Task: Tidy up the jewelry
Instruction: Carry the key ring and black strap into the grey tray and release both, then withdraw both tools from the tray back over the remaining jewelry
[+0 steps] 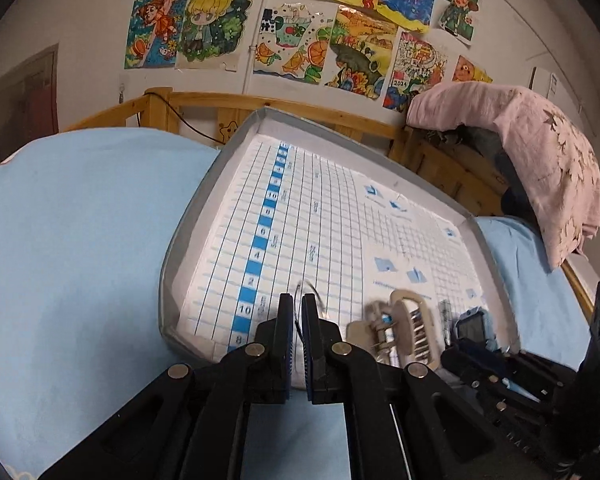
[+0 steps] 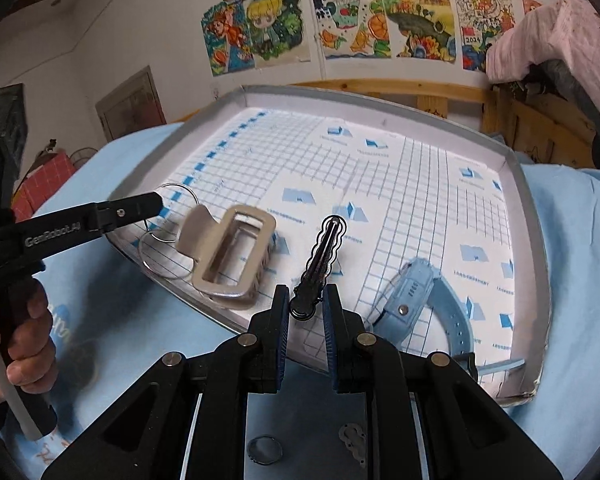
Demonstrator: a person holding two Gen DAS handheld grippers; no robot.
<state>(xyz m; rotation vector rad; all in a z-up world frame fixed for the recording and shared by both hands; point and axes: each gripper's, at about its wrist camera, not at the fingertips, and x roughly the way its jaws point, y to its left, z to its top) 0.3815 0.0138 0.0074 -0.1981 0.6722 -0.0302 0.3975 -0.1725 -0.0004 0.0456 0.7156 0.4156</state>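
A: Looking at the left gripper (image 1: pixel 297 312), its fingers are pinched on a thin wire hoop (image 2: pixel 179 197) at the tray's (image 2: pixel 532 216) near-left corner.

B: Yep. The right gripper (image 2: pixel 306 308) is open narrowly around the black wavy hair clip's (image 2: pixel 320 256) near end, not squeezing it. The beige claw clip (image 2: pixel 230 256) lies between them, and the blue watch (image 2: pixel 424 296) sits just to the right.

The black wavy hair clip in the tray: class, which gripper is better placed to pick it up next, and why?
Right. The right gripper already straddles the near end of the black wavy hair clip, its jaws parted on either side. The left gripper is occupied, shut on a thin wire hoop at the tray's left edge.
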